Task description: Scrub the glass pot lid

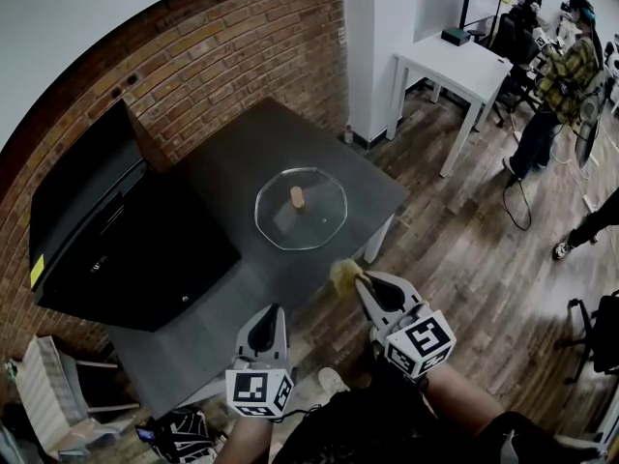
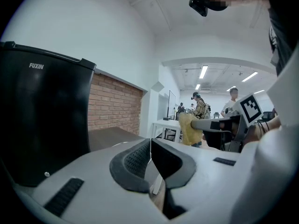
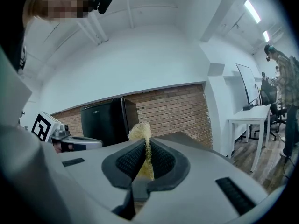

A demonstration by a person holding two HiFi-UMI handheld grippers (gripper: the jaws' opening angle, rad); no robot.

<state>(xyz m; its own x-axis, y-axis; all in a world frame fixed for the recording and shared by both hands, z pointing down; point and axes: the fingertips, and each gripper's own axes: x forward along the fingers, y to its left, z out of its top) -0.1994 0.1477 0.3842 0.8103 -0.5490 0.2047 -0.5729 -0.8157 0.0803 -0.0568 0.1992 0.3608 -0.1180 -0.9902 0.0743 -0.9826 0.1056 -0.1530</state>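
Observation:
The glass pot lid (image 1: 301, 208) lies flat on the dark grey table (image 1: 232, 177), its tan knob pointing up. My right gripper (image 1: 354, 278) hovers off the table's near edge, below and right of the lid, shut on a yellow scrubbing sponge (image 1: 342, 275). The sponge (image 3: 142, 139) sticks up between the pads in the right gripper view. My left gripper (image 1: 268, 321) hangs lower left of it, near the table's front edge, shut with nothing in it; its pads (image 2: 135, 161) meet in the left gripper view, where the sponge (image 2: 189, 129) shows too.
A black box-like appliance (image 1: 116, 235) fills the table's left side against the brick wall (image 1: 242, 56). A white table (image 1: 455, 66) stands at the back right, with people (image 1: 556, 75) beyond it. Wooden floor (image 1: 464, 249) spreads to the right. A chair (image 1: 53, 394) sits lower left.

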